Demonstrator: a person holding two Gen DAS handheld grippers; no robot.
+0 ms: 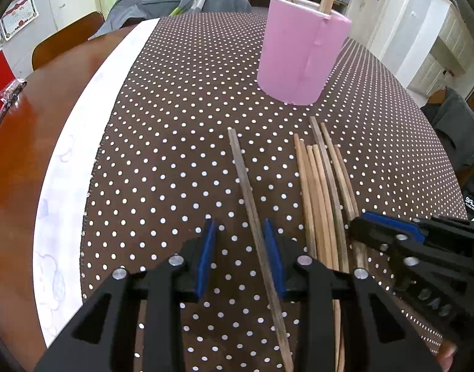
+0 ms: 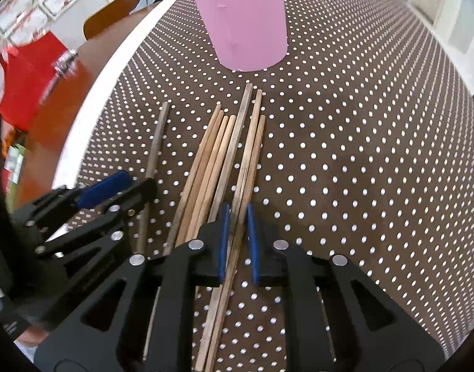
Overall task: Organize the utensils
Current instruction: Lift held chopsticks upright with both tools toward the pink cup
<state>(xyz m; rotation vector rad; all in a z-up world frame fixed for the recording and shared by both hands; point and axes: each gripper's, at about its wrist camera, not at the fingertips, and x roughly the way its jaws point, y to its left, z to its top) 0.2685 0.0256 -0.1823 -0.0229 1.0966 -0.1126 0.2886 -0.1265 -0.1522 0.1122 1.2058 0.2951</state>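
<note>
- Chopsticks (image 2: 224, 158) lie on the tabletop (image 2: 345, 155), long axis toward the pink cup (image 2: 246, 21).
- Right gripper (image 2: 237, 238) straddles two, jaws slightly apart, not clamping.
- Left gripper (image 1: 240, 257) hangs released around a lone dark chopstick (image 1: 252, 214).

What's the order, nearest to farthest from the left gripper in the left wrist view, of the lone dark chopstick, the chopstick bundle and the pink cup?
1. Lone dark chopstick, running between the left gripper fingers.
2. Chopstick bundle, just to its right.
3. Pink cup, upright, far across the cloth.
</note>
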